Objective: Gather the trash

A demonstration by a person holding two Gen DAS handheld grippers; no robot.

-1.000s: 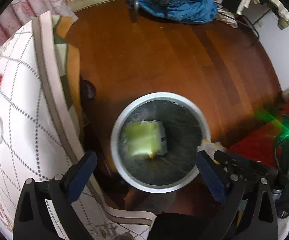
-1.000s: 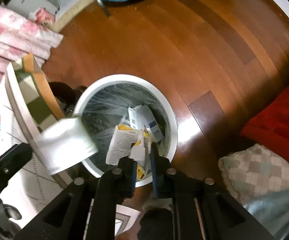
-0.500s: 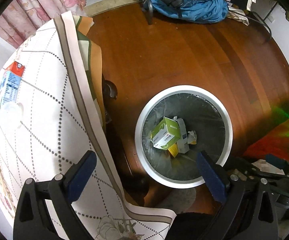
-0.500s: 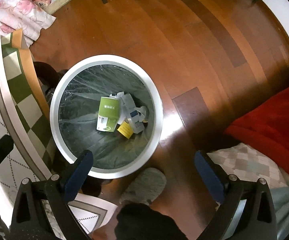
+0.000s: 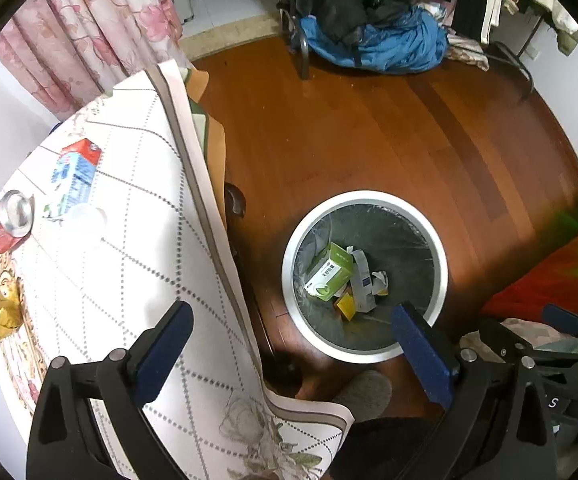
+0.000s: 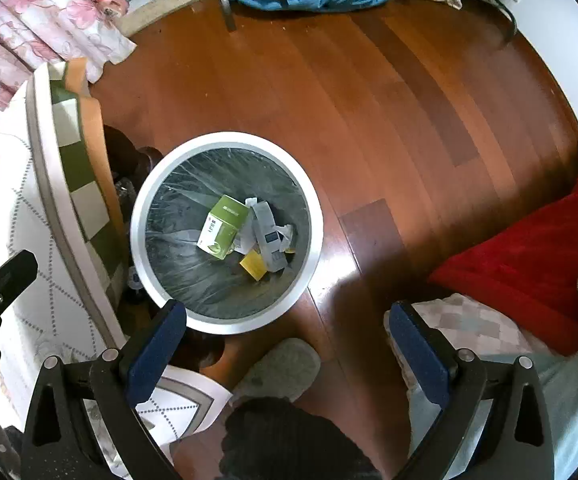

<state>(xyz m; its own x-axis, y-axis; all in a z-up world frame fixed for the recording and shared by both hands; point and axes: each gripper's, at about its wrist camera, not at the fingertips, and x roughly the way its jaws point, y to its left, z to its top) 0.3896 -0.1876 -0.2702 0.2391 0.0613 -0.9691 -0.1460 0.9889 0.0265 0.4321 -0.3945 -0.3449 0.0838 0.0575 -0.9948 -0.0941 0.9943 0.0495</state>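
two sets of fingers hang over a white-rimmed trash bin (image 6: 225, 322) on the wooden floor (image 6: 369, 100), and both are spread wide with nothing between their blue pads. the right gripper (image 6: 287, 350) points straight down, with the bin beyond its left finger and a grey slipper (image 6: 279, 368) between the two. the left gripper (image 5: 289, 356) tilts a little, one finger over the bench (image 5: 129, 280) with its diamond-patterned cloth, the other over the near rim of the bin (image 5: 441, 276).

the collected trash lies at the bottom of the bin on its clear liner: a green and white carton (image 6: 223, 226) on its side, a white and blue carton (image 6: 269, 236) touching it, crumpled white paper (image 6: 287, 234) just beside that, and a small yellow packet (image 6: 254, 265) nearest the right gripper. in the left wrist view the same pile shows, green and white carton (image 5: 329, 276) towards the bench.

on the bench, well apart from the bin, more items remain: a red, white and blue milk carton (image 5: 74, 178) lying flat, a red can (image 5: 9, 222) beside it, a clear plastic lid or cup (image 5: 85, 218) touching the carton's lower end, and a gold wrapper (image 5: 5, 312) nearer the camera. pink floral curtains (image 5: 89, 28) hang behind the bench, and a blue jacket (image 5: 385, 46) is heaped on a chair across the room. a red blanket (image 6: 529, 252) lies to the right of the bin.
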